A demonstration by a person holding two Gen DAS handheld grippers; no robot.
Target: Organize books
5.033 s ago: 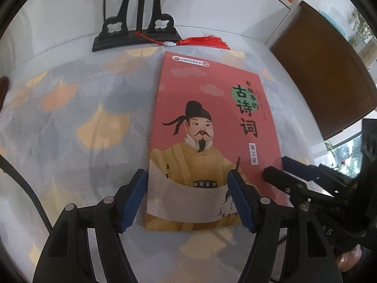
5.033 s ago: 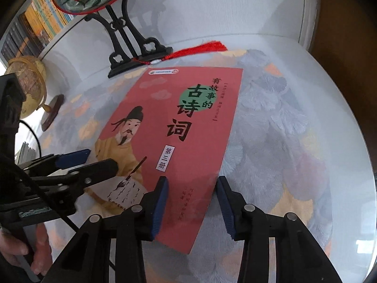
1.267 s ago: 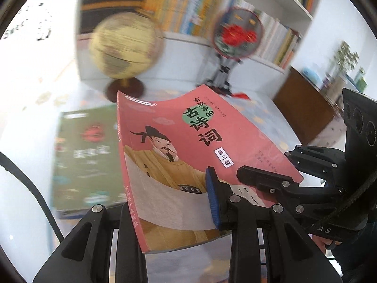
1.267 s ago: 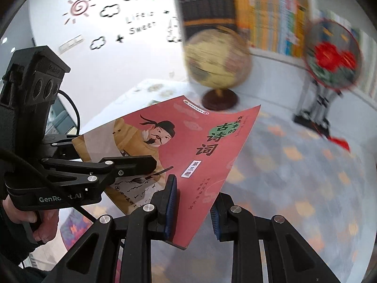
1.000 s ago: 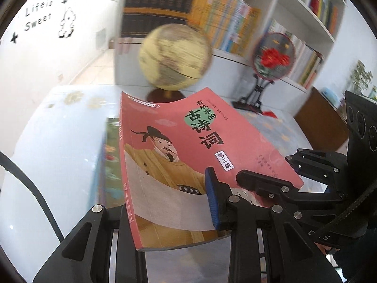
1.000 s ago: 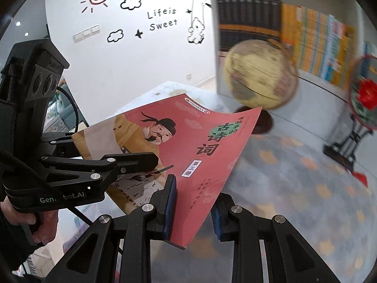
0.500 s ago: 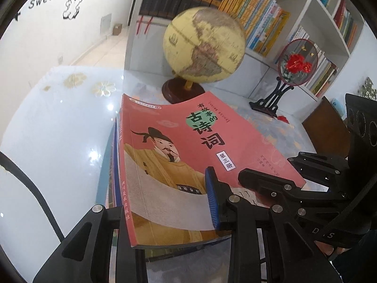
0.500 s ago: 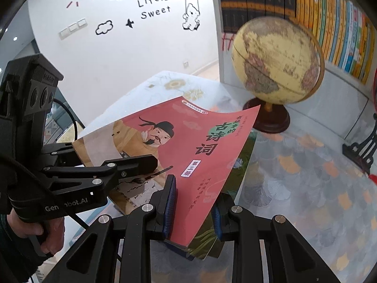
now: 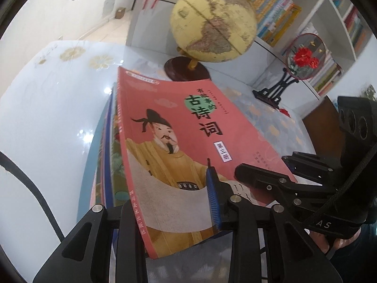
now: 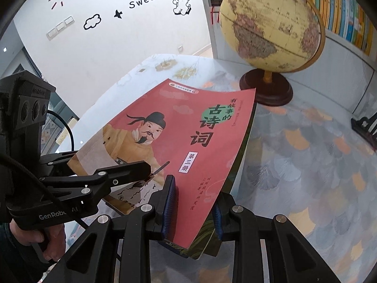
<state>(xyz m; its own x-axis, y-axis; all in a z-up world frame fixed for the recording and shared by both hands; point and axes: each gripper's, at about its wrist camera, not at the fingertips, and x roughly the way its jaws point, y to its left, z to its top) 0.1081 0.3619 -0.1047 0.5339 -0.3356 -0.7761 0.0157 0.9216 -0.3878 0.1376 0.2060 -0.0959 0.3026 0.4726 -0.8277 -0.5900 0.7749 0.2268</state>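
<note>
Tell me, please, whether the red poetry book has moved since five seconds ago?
Yes. The red poetry book left the fan stand and now sits over the stack of books near the globe.

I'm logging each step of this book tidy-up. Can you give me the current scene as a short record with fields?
held item: red book, cover up
left gripper: fingers clamped on the book's near edge by the spine, just easing open
right gripper: clamped on the near corner
below the book: stack of books on the table
contact: book low over the stack, near end still lifted
beyond: globe, fan ornament, bookshelves
</note>
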